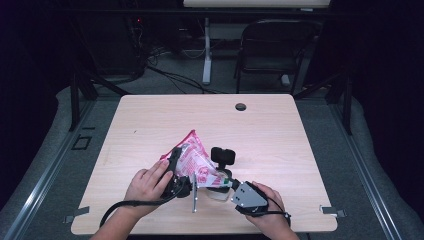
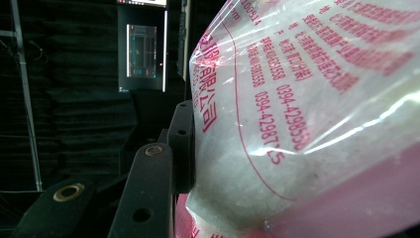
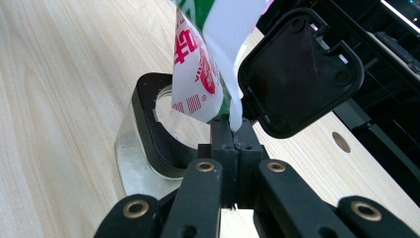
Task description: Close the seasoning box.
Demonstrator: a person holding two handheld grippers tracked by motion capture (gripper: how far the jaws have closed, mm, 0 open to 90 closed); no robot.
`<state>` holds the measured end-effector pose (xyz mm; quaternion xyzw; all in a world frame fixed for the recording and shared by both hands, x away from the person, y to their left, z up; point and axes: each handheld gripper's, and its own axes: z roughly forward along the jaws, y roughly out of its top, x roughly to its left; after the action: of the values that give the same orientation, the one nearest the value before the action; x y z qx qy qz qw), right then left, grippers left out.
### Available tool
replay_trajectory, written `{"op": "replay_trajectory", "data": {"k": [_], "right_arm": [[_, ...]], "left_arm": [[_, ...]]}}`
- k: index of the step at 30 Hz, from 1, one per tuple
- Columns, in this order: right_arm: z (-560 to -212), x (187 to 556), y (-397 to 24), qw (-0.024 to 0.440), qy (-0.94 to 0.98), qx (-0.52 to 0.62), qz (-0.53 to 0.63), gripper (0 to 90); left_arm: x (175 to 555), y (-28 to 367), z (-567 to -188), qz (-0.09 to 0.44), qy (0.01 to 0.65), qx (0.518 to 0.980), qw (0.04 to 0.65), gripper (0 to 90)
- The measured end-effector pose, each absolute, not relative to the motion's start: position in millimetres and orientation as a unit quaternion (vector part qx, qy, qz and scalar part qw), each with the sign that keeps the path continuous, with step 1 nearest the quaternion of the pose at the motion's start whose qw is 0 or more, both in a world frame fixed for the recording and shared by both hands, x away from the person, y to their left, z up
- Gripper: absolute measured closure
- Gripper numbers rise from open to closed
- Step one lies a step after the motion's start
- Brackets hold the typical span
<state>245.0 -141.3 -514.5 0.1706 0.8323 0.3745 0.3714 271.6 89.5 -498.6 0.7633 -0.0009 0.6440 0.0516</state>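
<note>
Salt or sugar, by the look of the white grains, fills a pink-printed bag [image 1: 195, 161] held tilted over a clear jar [image 3: 130, 163] with a black rim and a flipped-open black lid [image 1: 223, 155]. The left gripper [image 1: 176, 170] clamps the bag's fat upper body; the right gripper [image 3: 233, 130], jaws pinched tight, grips the bag's lower corner just above the jar's mouth. I judge the pour is set up but barely begun: the jar looks nearly empty and the bag bulges. Around the jar spreads a pale wooden table [image 1: 150, 120], with a cable hole [image 1: 241, 106] well beyond the jar. Past that edge a dark chair [image 1: 272, 50] stands in the dim room
</note>
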Motion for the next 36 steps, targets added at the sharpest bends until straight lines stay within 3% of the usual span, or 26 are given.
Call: {"op": "replay_trajectory", "data": {"k": [36], "right_arm": [[-514.1,245.7,-143.2,0.372,0.831,0.175,0.375,90.0]], "left_arm": [[269.7,86.3,-497.4,0.646,-0.008,0.762,0.049,66.2]]}}
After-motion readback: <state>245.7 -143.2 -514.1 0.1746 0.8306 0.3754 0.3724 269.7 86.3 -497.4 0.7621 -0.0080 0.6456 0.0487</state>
